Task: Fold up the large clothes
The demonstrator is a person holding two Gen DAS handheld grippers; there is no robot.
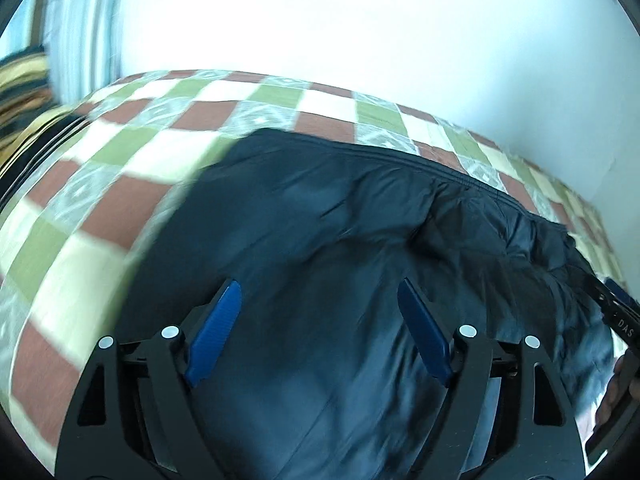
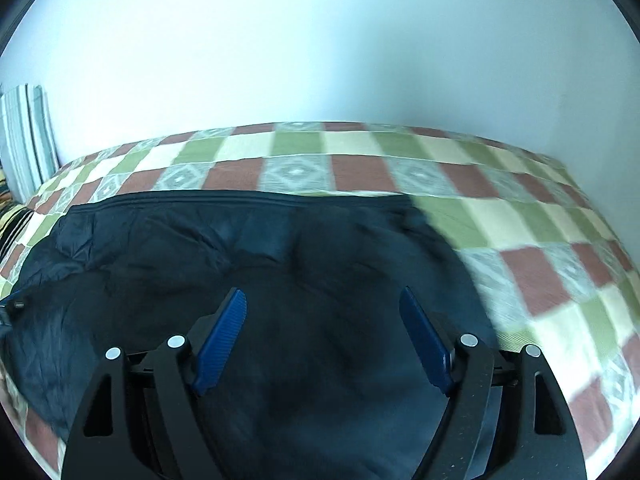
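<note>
A large dark navy jacket [image 1: 340,232] lies spread on a checked bedspread [image 1: 120,160], its zipped edge along the far side. My left gripper [image 1: 320,292] is open with blue pads, empty, just above the jacket's left part. The jacket also fills the lower right wrist view [image 2: 240,248]. My right gripper [image 2: 322,300] is open and empty above the jacket's right part. The right gripper's black body shows at the right edge of the left wrist view [image 1: 620,320].
The bedspread [image 2: 520,240] has green, cream and red-brown checks and runs to a white wall [image 2: 320,40]. Striped folded bedding [image 1: 80,32] stands at the far left corner. A patterned yellow and black cloth [image 1: 20,92] lies at the left edge.
</note>
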